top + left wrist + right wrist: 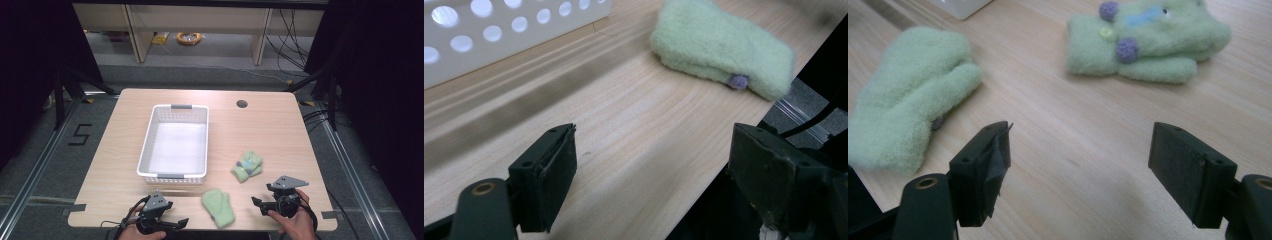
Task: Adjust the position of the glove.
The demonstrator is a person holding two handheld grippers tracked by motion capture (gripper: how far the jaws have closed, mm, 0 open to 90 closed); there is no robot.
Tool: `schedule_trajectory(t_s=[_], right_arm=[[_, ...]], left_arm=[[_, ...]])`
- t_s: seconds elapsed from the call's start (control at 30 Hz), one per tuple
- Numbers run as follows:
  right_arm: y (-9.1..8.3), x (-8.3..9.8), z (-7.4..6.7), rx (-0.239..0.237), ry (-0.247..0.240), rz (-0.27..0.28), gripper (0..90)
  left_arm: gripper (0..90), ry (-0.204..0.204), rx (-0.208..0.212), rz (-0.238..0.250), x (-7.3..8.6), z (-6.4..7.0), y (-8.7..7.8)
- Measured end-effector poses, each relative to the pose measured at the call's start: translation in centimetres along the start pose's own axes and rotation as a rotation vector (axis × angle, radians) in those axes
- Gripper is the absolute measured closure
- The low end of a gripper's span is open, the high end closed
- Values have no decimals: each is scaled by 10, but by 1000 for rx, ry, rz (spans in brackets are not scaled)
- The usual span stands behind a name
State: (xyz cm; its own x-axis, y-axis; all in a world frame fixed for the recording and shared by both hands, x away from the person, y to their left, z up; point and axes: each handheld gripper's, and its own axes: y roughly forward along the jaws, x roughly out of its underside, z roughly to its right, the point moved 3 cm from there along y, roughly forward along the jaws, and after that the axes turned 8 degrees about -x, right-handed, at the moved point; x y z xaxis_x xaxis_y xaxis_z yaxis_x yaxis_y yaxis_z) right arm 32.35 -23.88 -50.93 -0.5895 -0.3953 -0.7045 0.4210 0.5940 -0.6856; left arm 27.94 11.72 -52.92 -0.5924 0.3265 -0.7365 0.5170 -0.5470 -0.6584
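Two light green fuzzy mittens lie on the wooden table (pixel 260 130). One plain mitten (pixel 218 207) (pixel 724 47) (pixel 903 117) rests near the front edge, between my two grippers. The other mitten (pixel 247 165) (pixel 1148 42), with purple pompoms and a blue patch, lies to the right of the basket. My left gripper (pixel 176 223) (pixel 651 165) is open just left of the plain mitten, nothing between its jaws. My right gripper (pixel 258 204) (pixel 1080 160) is open to the right of that mitten, jaws empty over bare wood.
A white perforated plastic basket (pixel 174 175) (pixel 499 35) stands empty at the table's centre left. A round cable hole (pixel 242 104) sits at the back. The table's front edge is close under both hands. Black frames and cables flank the table.
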Motion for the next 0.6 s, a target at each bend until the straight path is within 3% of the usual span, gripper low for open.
schedule_trajectory(t_s=[0.03,0.1,0.2,0.23,0.27,0.4,0.43,0.53,0.57,0.6], right_arm=[[0,0,0,-1,-4,-1,256],[1,0,-1,-12,-16,0,256],[3,0,-4,-19,7,5,260],[2,-1,-2,-40,-24,-12,266],[2,0,-3,-36,-6,-14,268],[2,0,-3,-16,-23,-6,284],[2,0,-5,-23,6,-13,289],[2,-1,-4,-35,-33,-6,298],[1,0,-6,-27,-13,-16,302],[2,0,-5,-28,-50,-5,308]], left_arm=[[189,-17,2,-4,0,1,0],[189,-2,2,3,0,0,0],[189,-7,1,3,0,0,0],[189,-8,-1,7,0,0,1],[189,-1,2,0,0,0,0],[189,-1,-1,8,0,0,1],[189,-2,7,-4,-1,-1,0],[190,4,4,0,-2,-1,-1],[190,-3,-1,8,-2,-1,0],[190,-7,2,13,-3,0,0]])
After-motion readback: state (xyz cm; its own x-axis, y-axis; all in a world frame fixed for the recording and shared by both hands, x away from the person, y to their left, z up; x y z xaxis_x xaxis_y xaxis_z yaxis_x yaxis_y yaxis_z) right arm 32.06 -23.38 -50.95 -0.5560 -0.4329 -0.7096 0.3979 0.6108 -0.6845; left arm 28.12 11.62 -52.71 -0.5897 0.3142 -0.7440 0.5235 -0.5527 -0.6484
